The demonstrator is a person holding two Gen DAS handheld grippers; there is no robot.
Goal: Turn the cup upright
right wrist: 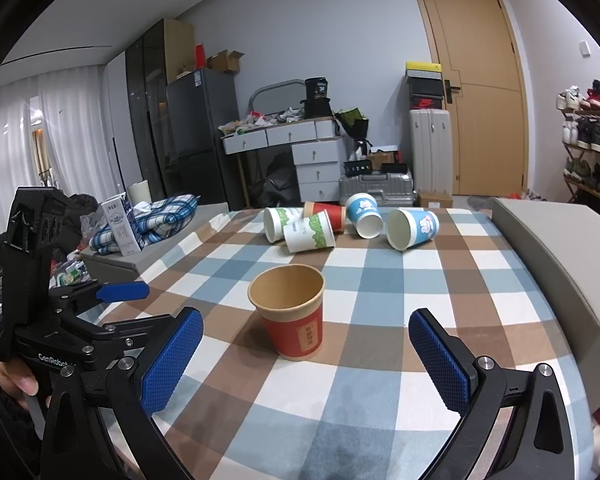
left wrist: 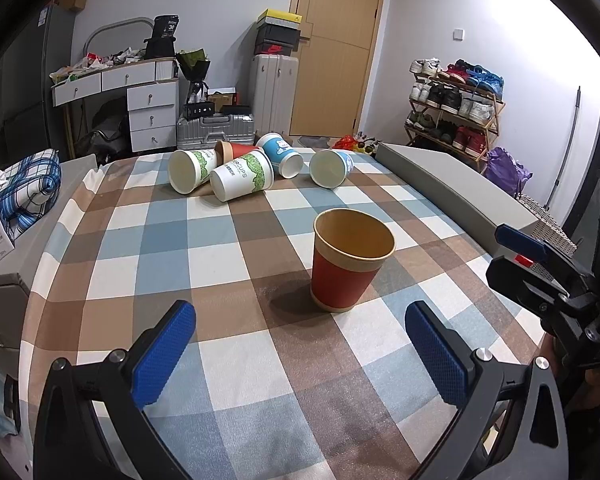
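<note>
Left wrist view shows the red cup [left wrist: 350, 260] standing upright, mouth up, on the checked tablecloth [left wrist: 204, 256], ahead of the left gripper [left wrist: 300, 352] and a little right of its centre line. Both blue pads [left wrist: 164, 354] are spread wide with nothing between them, and the cup sits beyond their tips, touching neither. At the right edge of this view the right gripper [left wrist: 540, 264] appears side-on.

From the right wrist view, the same red cup [right wrist: 292, 316] stands just ahead of the right gripper [right wrist: 306, 360], slightly left of centre, clear of both fingers. These jaws are also wide apart and hold nothing.

Further back on the cloth, five paper cups lie on their sides in a loose cluster [left wrist: 256, 168], well apart from the red cup.
</note>
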